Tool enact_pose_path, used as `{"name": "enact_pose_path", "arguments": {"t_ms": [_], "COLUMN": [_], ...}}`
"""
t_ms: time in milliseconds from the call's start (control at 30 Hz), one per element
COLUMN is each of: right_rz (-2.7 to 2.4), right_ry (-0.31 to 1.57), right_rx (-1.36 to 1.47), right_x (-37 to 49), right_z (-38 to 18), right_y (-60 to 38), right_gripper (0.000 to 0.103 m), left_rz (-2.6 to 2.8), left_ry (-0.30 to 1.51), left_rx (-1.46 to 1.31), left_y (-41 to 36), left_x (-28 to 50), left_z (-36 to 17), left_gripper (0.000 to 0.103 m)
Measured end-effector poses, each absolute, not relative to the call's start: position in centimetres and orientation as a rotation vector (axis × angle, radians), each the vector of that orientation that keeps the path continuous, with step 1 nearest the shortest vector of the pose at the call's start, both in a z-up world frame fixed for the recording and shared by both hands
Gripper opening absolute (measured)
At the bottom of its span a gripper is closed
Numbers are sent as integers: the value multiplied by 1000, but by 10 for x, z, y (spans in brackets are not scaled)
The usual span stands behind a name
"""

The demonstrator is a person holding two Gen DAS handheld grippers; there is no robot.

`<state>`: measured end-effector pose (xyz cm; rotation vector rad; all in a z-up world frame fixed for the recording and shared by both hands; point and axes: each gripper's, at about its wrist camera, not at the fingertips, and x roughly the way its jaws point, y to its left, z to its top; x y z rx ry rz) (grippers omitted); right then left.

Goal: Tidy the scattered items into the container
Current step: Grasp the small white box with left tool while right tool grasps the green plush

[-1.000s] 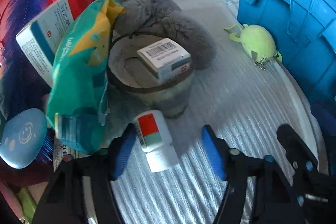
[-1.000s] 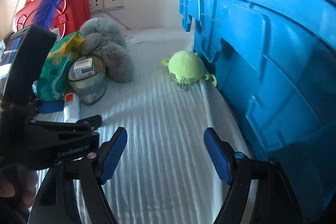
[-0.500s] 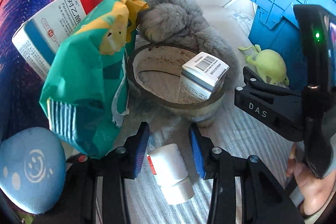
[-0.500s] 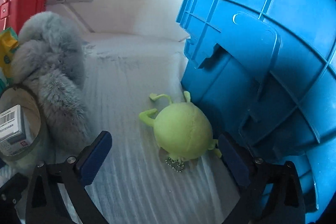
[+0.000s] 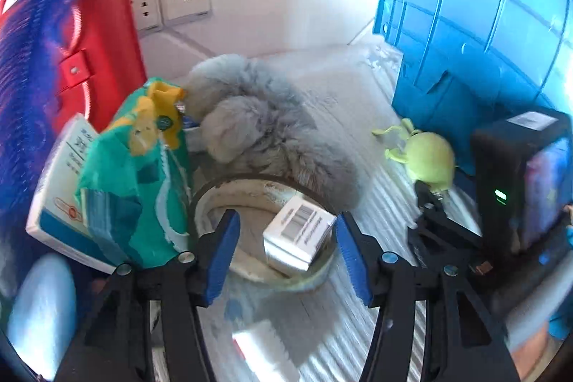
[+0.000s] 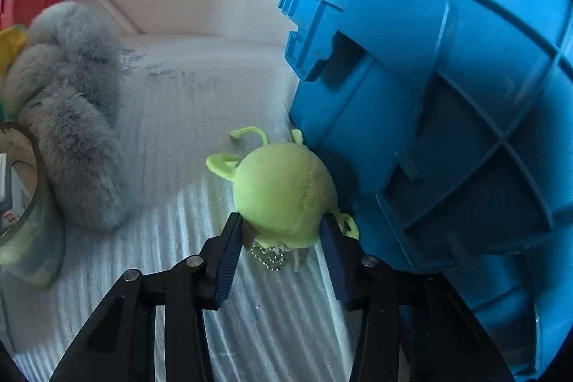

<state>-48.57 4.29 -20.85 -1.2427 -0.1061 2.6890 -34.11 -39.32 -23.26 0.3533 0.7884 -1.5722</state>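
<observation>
The left tongs (image 5: 286,251) hang above the desk with their blue-padded fingers (image 5: 220,255) spread wide, nothing between them; the black arms angle up from the bottom of the left wrist view. The right tongs (image 6: 281,244) are low and reach forward, the fingers drawn in close, and each blue pad (image 6: 227,253) presses a flank of the green plush toy (image 6: 283,192). From the left side, the right tongs' (image 5: 438,221) black body shows off to the right, low near the surface.

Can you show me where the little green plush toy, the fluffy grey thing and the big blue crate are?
Round green plush toy (image 6: 283,188), right wrist view, its back.
Fluffy grey fur piece (image 6: 78,145), right wrist view, its middle.
Big blue plastic crate (image 6: 447,117), right wrist view, ribbed side wall.
</observation>
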Motion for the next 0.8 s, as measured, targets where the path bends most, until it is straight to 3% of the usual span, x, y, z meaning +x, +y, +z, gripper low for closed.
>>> {"name": "enact_pose_path", "arguments": {"t_ms": [33,167,200,233,400,433,500,533,567,633,700,800], "right_rz": [2696,2771,2800,2831,2935,2951,2972,2967,2954,2910,2873,2808], "right_ry": [-107,-78,-76,-68,-3,-13,-26,-36,-58,-117,-167,-252], "right_rx": [-1246,-1286,-1308,-1340,-1439,-1406,-1338,-1307,-1271,-1200,-1175,-1193], "right_x": [-483,-464,-456,-448,-399,-394,-395,-401,-411,-437,-453,-498], "right_z": [-209,-210,-210,-210,-209,-205,-196,-191,-187,-183,-186,-196], "right_y": [44,41,38,34,26,26,28,31,31,26,22,13], "right_gripper": [41,32,26,0,1,6,33,56,66,69,80,83], "left_rz": [-1594,-1571,-1563,-1559,-1524,-1516,-1500,-1493,-1484,-1469,-1465,-1461], "left_ry": [797,807,800,802,814,812,821,829,840,852,861,843], "left_rx": [328,300,302,299,268,268,256,246,236,221,205,196], "left_y": [-395,-394,-388,-383,-347,-344,-334,-326,-325,-318,-317,-313], "left_x": [-341,-355,-355,-354,-343,-342,-335,-331,-328,-321,-318,-316], "left_z": [-232,-233,-234,-236,-243,-244,-247,-249,-252,-255,-257,-254], "left_gripper": [36,36,35,35,34,34,34,34,35,34,34,34]}}
